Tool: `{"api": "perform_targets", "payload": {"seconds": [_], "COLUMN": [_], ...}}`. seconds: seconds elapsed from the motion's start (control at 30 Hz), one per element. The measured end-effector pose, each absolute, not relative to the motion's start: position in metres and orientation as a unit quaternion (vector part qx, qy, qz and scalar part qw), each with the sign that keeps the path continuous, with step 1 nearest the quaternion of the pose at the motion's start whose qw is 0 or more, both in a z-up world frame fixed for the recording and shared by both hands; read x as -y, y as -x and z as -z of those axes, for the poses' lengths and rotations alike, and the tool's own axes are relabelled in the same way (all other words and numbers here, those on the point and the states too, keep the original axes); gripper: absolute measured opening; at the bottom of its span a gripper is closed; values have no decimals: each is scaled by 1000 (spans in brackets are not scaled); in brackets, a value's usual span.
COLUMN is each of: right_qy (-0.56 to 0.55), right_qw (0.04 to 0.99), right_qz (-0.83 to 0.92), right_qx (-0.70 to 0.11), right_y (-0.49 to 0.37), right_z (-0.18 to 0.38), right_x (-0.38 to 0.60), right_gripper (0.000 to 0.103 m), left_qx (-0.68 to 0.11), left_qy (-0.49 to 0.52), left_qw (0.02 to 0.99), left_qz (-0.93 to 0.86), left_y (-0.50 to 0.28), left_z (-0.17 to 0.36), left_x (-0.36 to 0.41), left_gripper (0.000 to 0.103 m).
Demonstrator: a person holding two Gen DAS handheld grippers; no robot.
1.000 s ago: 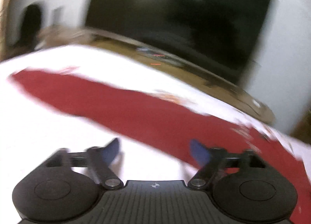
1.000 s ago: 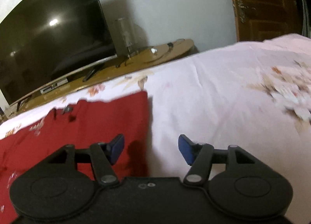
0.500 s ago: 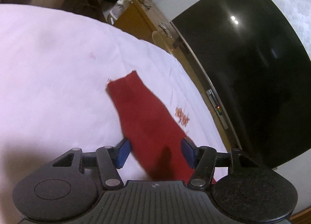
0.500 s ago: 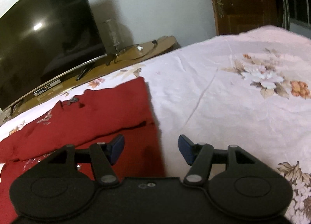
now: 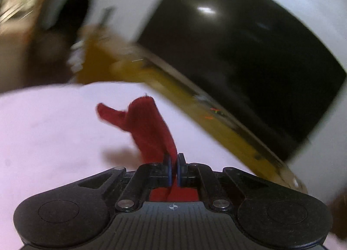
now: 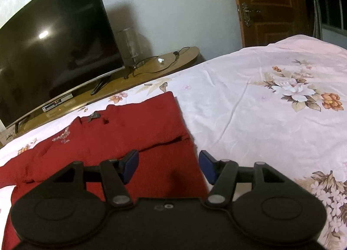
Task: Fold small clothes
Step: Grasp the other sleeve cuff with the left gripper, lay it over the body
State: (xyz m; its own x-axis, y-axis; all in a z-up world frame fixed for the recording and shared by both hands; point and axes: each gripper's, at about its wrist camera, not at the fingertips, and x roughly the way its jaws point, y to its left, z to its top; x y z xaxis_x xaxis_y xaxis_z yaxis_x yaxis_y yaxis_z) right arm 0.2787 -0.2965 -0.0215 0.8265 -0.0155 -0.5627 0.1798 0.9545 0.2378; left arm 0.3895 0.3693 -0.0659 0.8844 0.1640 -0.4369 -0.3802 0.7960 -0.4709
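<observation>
The left gripper (image 5: 173, 168) has its jaws pressed nearly together on a strip of the red garment (image 5: 149, 128); they have just been closing, and the cloth now sits pinched between the blue pads. From the pinch the knit strip rises away from the jaws and flops over at its far end into a short tab, lifted off the bed (image 5: 49, 132). This view is smeared by motion, so finer detail of the strip cannot be told.

The right gripper (image 6: 168, 166) hangs with its jaws about halfway apart and nothing between the pads; it holds nothing. Below and ahead of it the body of the red garment (image 6: 138, 126) lies spread on the bed (image 6: 249, 102), one layer folded over another with a dark seam line running across. Its right edge is straight and lies near the right blue pad. The fabric looks like a soft ribbed knit, with a small dark tag at the neckline and pale stitching to the left.

The sheet is pale pink, lightly creased, printed with flower sprays. To the right of the garment the bed is bare sheet out to its far edge.

Beyond the bed stands a wooden counter (image 6: 164, 65) with a large dark television (image 6: 56, 48), a cylindrical lamp (image 6: 129, 46) and a thin black cable (image 6: 160, 67). A brown panelled door (image 6: 271, 4) is at the right.
</observation>
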Motion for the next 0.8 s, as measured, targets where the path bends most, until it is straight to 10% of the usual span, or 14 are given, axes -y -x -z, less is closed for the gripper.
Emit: {"api": "perform_targets", "payload": {"seconds": [0.67,0.7,0.77,0.8], "right_qy": [-217,-224,-239,-243], "right_qw": [926,923,921,921], "right_qz": [75,74,63,56], "right_qx": [-300,-303,-302,-299], "right_y": [-248,-249,-254,-258], "right_z": [30,31,30,29], "right_x": [373,376,381,380], "right_gripper": [60,60,60,61], "left_qx": [-368,-353,-328,-312], "left_qy": [-40,-71,-98,-88], "left_qw": [925,930,937,943], "left_qz": [89,76,77,80], "left_y": [-456,-447,-433,-424], "left_z": [87,86,77,71], "left_x": [64,78,85,80], "left_gripper": [8,14,82,85]}}
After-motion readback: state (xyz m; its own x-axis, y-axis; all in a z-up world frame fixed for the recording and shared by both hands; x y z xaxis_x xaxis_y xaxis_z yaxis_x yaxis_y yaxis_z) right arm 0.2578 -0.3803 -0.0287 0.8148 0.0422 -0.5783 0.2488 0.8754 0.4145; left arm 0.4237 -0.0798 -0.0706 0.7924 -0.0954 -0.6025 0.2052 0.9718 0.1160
